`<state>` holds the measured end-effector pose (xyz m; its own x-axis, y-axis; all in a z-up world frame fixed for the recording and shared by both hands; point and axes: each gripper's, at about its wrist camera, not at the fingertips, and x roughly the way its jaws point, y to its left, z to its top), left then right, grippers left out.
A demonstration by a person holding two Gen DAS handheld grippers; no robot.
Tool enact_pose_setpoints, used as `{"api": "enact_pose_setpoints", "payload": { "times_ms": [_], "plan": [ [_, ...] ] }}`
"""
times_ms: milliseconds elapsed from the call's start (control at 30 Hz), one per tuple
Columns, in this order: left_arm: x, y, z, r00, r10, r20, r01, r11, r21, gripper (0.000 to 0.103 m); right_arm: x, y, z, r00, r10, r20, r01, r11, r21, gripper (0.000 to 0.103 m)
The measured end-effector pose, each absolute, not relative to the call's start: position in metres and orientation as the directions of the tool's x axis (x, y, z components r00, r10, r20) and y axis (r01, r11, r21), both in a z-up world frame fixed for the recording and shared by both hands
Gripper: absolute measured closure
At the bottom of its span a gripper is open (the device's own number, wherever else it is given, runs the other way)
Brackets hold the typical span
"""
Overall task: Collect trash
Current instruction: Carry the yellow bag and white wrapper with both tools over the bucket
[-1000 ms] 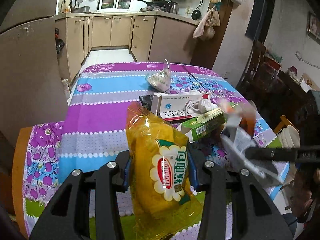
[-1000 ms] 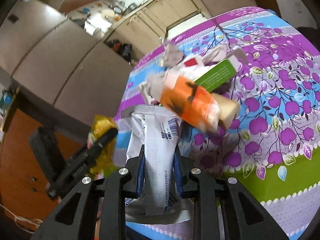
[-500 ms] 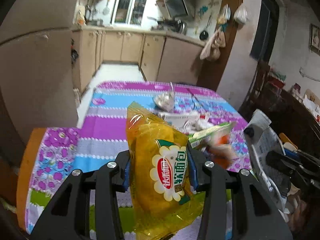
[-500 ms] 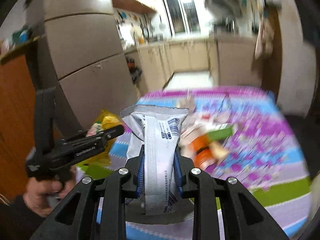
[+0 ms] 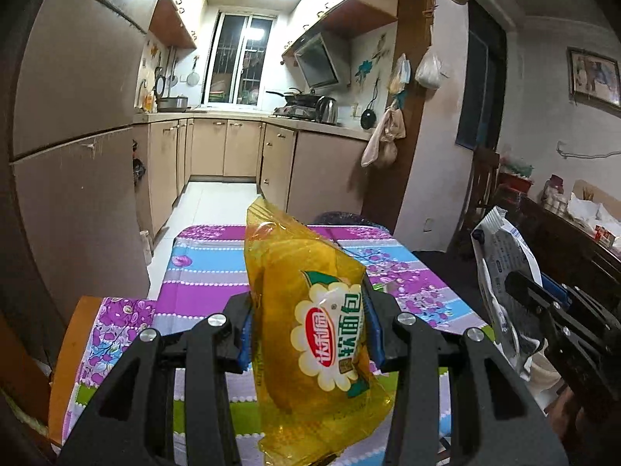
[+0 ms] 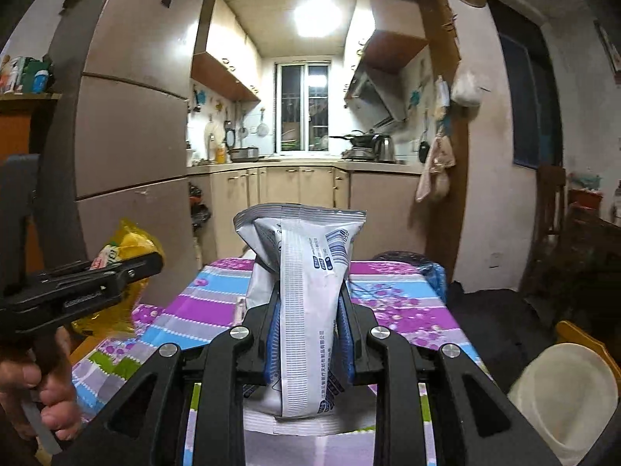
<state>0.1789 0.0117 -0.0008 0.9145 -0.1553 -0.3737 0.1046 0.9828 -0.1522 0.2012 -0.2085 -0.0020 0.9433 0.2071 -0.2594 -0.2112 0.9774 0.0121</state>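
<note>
Dim dining room opening onto a lit kitchen w/ beige cabinets (image 5: pixel 240 147); in front, a table (image 5: pixel 202 268) under a purple/blue/green floral cloth, its far edge toward the kitchen doorway. Left gripper (image 5: pixel 308 324) is clamped on a yellow bread wrapper (image 5: pixel 310 310), pads pressing both sides, wrapper held up clear of the cloth over the near edge. Right gripper (image 6: pixel 308 339) is clamped on a white/blue printed pouch (image 6: pixel 306 291), standing upright between the pads, also off the table. In the right wrist view a hand (image 6: pixel 35 392) grips the left tool's handle, and a pale bowl (image 6: pixel 562 396) sits past the table's right edge. Progress, as I judge it: two bits of trash are picked up, neither binned yet; no bin can be made out for sure, so drop-off is what's left. Vs. a sec ago: both tools have lifted and levelled out, so the views now take in the kitchen rather than the tabletop; the boxes, orange packet and clear bag seen mid-table then are out of sight now, prob. hidden behind the held items, so likely still to collect. Grips unchanged.
</note>
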Motion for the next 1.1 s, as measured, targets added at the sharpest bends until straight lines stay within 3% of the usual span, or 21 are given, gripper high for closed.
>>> {"api": "enact_pose_setpoints", "payload": {
  "times_ms": [433,800,1100],
  "plan": [
    [0.168,-0.032,0.017,0.916,-0.224,-0.332,0.194,0.974,-0.12,0.062,0.172,-0.255,0.022,0.965,0.114,-0.237,-0.116,0.993,0.006,0.077],
    [0.186,-0.132,0.039,0.856,-0.413,-0.31,0.399,0.91,-0.11,0.062,0.146,-0.36,0.044,0.968,-0.084,-0.236,0.089,0.996,0.008,0.077],
    [0.212,-0.254,0.039,0.717,-0.579,-0.389,0.586,0.802,-0.116,0.062,0.139,-0.48,0.048,0.919,-0.256,-0.3,0.275,0.961,0.022,0.077]
  ]
}}
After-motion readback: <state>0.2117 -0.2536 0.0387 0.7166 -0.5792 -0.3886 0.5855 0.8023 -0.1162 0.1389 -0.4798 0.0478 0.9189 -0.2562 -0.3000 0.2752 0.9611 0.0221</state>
